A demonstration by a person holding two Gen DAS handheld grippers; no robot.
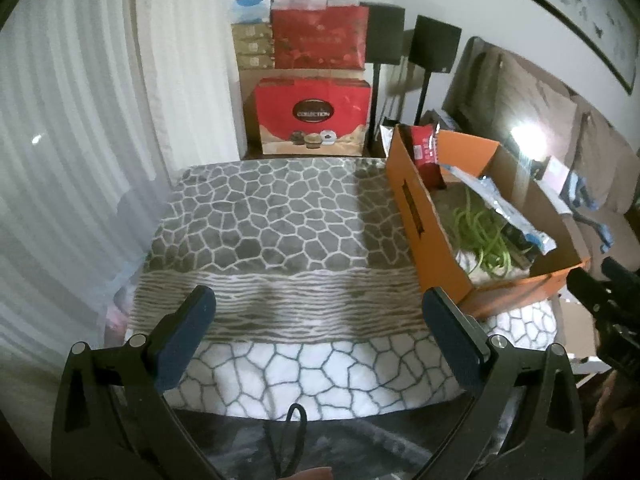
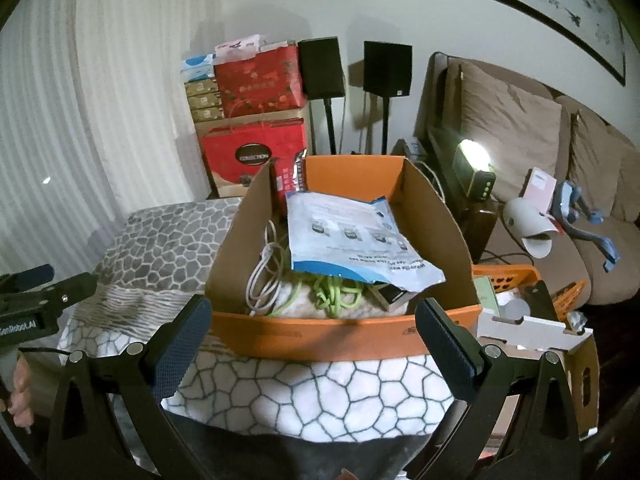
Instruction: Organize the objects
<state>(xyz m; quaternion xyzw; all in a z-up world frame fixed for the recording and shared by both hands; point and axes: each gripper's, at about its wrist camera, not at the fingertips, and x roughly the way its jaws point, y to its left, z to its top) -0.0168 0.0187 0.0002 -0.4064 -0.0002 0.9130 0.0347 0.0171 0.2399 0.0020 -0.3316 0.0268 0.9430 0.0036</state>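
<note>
Both tools are held over the near edge of a surface draped in a grey-and-white stone-pattern blanket (image 1: 264, 216). The left hand-held gripper (image 1: 320, 320) has its two fingers spread wide with nothing between them, pointing at bare blanket. The right hand-held gripper (image 2: 314, 322) is just as wide apart and empty, its fingers framing the near wall of the orange box (image 2: 320, 334), though I can't tell if they touch it.

The box sits on the blanket's right side, open at the top. Inside lie a blue-and-white pouch (image 2: 352, 240) tilted across the middle, a coil of white cable (image 2: 264, 276) at the left, a tangle of green cord (image 2: 336, 292) under the pouch, and a red packet (image 2: 286, 178) standing in the far left corner.

Past the blanket, red gift boxes (image 1: 314, 114) are stacked against the wall, with two black speakers (image 2: 386, 68) on stands beside them. A brown sofa (image 2: 520, 128) runs along the right, a lit lamp (image 2: 474, 160) near it. An orange basket (image 2: 504, 274) stands just right of the box.
</note>
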